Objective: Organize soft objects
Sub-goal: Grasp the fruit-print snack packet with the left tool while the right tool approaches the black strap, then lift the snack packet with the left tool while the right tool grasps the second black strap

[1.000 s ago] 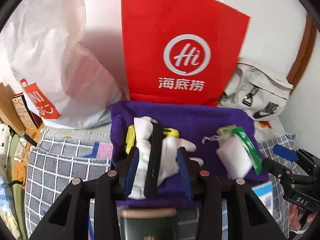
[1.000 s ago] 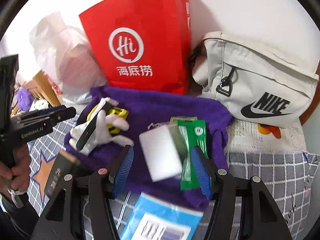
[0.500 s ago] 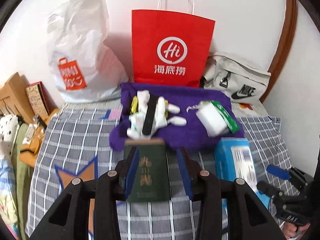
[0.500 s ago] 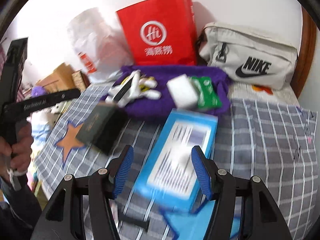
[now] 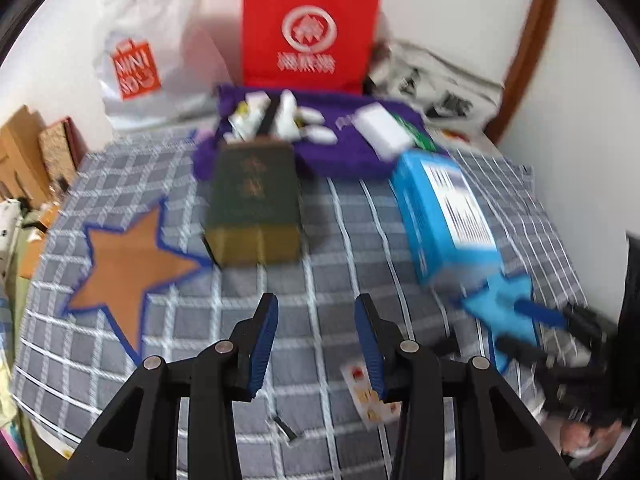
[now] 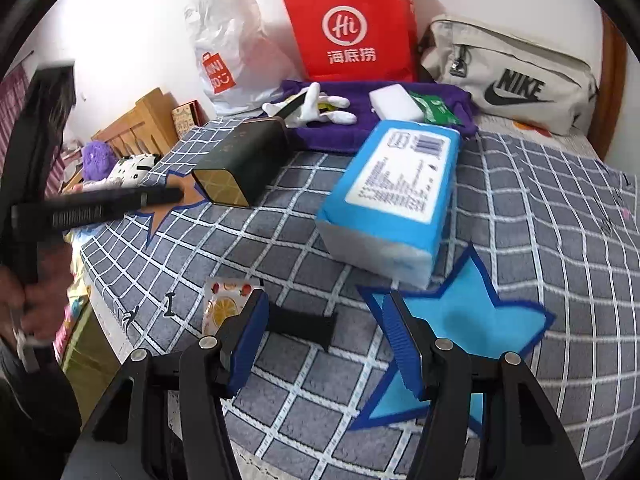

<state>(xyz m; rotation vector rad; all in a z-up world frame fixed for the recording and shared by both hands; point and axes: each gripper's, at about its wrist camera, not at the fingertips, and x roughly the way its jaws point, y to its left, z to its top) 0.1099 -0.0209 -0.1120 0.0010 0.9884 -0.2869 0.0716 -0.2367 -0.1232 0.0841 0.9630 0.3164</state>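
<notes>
Both the left gripper [image 5: 316, 336] and right gripper [image 6: 324, 332] hang open and empty; gloves [image 6: 320, 106], sponge [image 6: 394, 102] and tissue pack [image 6: 394, 192] await sorting

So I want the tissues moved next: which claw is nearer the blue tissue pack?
Right. The right claw sits just short of the blue tissue pack, almost in line with it. The left claw is off to the pack's left, facing the dark green box.
</notes>
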